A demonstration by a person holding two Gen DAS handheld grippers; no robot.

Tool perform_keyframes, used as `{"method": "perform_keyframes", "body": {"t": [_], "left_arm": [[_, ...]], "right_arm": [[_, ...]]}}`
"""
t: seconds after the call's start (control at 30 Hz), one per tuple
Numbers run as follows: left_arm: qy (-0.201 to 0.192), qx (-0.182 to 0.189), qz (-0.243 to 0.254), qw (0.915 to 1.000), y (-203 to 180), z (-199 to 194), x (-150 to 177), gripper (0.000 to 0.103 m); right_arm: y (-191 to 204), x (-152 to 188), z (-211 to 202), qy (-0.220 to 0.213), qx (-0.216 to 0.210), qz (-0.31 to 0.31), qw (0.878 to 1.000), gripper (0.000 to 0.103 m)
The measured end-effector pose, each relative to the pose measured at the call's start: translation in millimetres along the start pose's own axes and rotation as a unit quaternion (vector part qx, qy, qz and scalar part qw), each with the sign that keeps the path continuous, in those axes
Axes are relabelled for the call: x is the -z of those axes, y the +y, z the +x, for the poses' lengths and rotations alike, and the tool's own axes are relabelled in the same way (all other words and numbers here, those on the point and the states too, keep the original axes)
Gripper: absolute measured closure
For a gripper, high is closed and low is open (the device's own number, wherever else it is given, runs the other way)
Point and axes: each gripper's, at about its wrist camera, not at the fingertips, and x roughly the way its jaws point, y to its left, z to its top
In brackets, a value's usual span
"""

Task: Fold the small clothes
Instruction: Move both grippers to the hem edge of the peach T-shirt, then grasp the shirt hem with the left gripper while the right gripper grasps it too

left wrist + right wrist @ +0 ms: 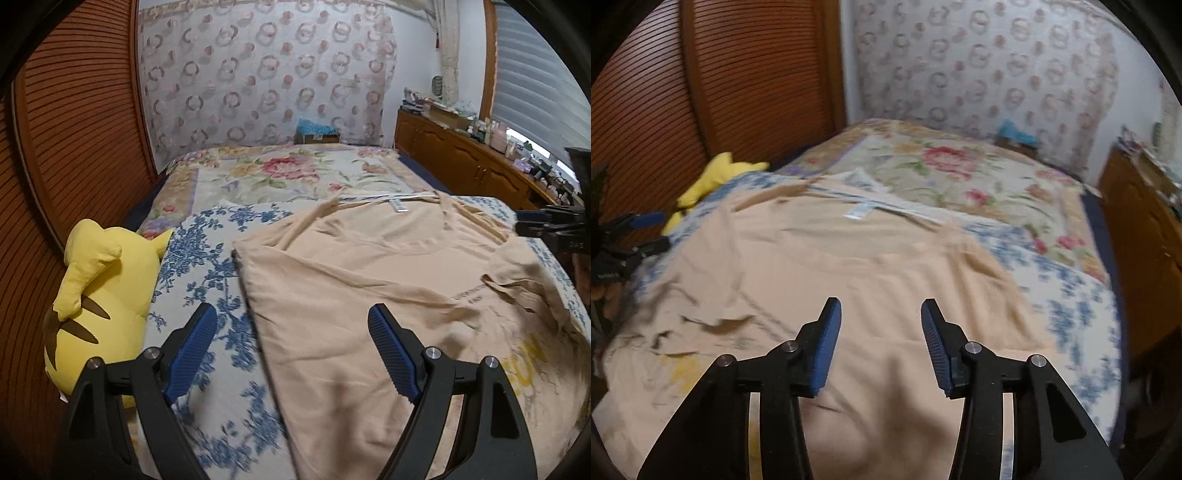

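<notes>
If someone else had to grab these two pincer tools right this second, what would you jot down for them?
Left gripper: open, holding nothing, hovering over the shirt's left edge.
Right gripper: open, holding nothing, above the shirt's near part.
Beige T-shirt: lies spread on the blue-flowered bedcover, white label at the far edge, one sleeve already turned in on the right side, still wrinkled.
Yellow plush toy: beside the shirt on the left, not touching it.
Done: one side seems folded in.
Left: probably fold in the other side, then fold the shirt in half.

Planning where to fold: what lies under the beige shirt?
The beige shirt lies on a blue-flowered blanket, which shows around its edges; what the shirt covers is hidden.
</notes>
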Motion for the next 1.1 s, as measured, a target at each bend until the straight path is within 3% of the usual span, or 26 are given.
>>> {"method": "perform_keyframes", "body": {"t": [0.2,0.5,0.67,0.9,1.03,1.1], "left_arm": [[0.020,-0.015,0.000,0.9997,10,23,-7,0.019],[0.044,-0.029,0.005,0.9986,15,56,-17,0.019],[0.061,-0.034,0.005,0.9975,21,73,-20,0.019],[0.067,-0.002,-0.008,0.9977,31,82,-29,0.019],[0.069,0.013,-0.012,0.9975,37,87,-32,0.027],[0.076,0.021,-0.011,0.9968,38,91,-32,0.043]], "right_arm": [[-55,23,4,0.014,0.044,0.035,0.998,0.057],[-120,51,20,0.032,0.064,0.089,0.994,0.057],[-131,47,29,0.035,0.056,0.092,0.994,0.057],[-138,41,34,0.031,0.042,0.099,0.994,0.057],[-136,42,33,0.033,0.037,0.100,0.994,0.057],[-134,44,33,0.032,0.033,0.097,0.994,0.057]]}}
